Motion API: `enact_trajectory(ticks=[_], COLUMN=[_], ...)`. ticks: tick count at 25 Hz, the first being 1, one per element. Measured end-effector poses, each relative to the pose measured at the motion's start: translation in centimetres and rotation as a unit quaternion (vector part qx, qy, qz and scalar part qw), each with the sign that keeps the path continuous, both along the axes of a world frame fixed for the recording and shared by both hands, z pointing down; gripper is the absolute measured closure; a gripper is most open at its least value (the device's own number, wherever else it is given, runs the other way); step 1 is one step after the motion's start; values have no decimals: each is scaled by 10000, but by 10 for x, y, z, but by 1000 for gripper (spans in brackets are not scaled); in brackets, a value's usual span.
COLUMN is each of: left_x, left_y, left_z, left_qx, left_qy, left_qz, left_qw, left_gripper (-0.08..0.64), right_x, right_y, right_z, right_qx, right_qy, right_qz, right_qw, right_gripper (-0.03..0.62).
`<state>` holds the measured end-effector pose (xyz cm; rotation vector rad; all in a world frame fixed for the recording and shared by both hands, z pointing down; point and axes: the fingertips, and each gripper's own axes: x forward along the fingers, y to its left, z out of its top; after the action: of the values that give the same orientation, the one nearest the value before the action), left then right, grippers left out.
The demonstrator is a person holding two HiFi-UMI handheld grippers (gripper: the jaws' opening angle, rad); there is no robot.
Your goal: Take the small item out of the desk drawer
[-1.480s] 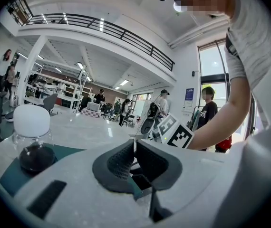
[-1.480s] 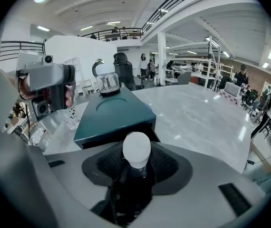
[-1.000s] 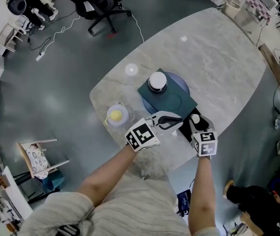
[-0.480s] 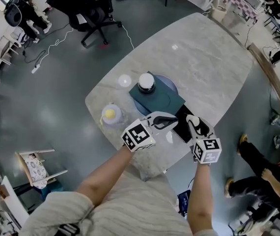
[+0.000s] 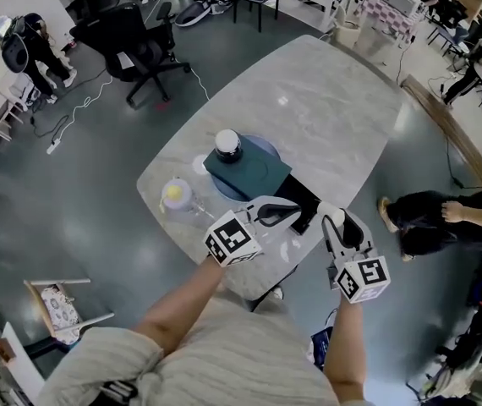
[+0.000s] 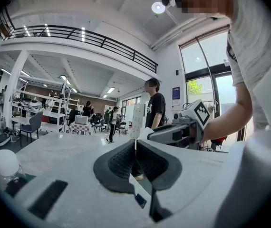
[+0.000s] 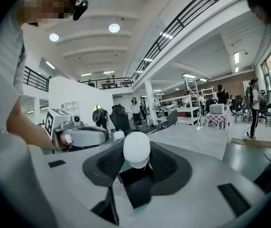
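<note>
My right tongs grasp the small white item over the black drawer; my left tongs are clenched on nothing.

At lower right of the head view my right tongs point(image 7: 136, 162) clamp both ribbed dark pads on the small white item point(image 7: 136, 148), smooth and egg-round, just above the open black drawer point(image 5: 297, 200), a boxy matte tray near the front edge of the pale, veined stone surface point(image 5: 325, 117). My left tongs point(image 6: 135, 148) hang just left of the drawer, pads pressed together, and crowd that side. Behind the drawer, toward frame centre, lies a square teal mat point(image 5: 254, 172) over a round blue plate point(image 5: 268, 148), with a round pale-lidded jar point(image 5: 227, 144) at the mat's far corner. A clear container with something yellow inside point(image 5: 173, 194) stands at the surface's left rim. A black office chair point(image 5: 131, 45) sits upper left; a person in dark clothes point(image 5: 427, 222) is at the right.
</note>
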<state>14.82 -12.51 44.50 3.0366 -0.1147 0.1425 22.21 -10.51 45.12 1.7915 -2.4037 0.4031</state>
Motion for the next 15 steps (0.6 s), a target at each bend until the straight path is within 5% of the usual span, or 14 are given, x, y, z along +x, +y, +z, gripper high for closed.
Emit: enact_trajectory(ticks=[15], left_x=[25], left_y=[93], left_z=[-73], left_qx=[645], left_qy=[499], left_qz=[391], left_qw=[9959], left_gripper=[543], right_x=[8], right_y=[112], right_z=[-105], right_qx=[1088], right_qy=[97], right_qz=[11], right_qw=[9940], right_gripper=[431])
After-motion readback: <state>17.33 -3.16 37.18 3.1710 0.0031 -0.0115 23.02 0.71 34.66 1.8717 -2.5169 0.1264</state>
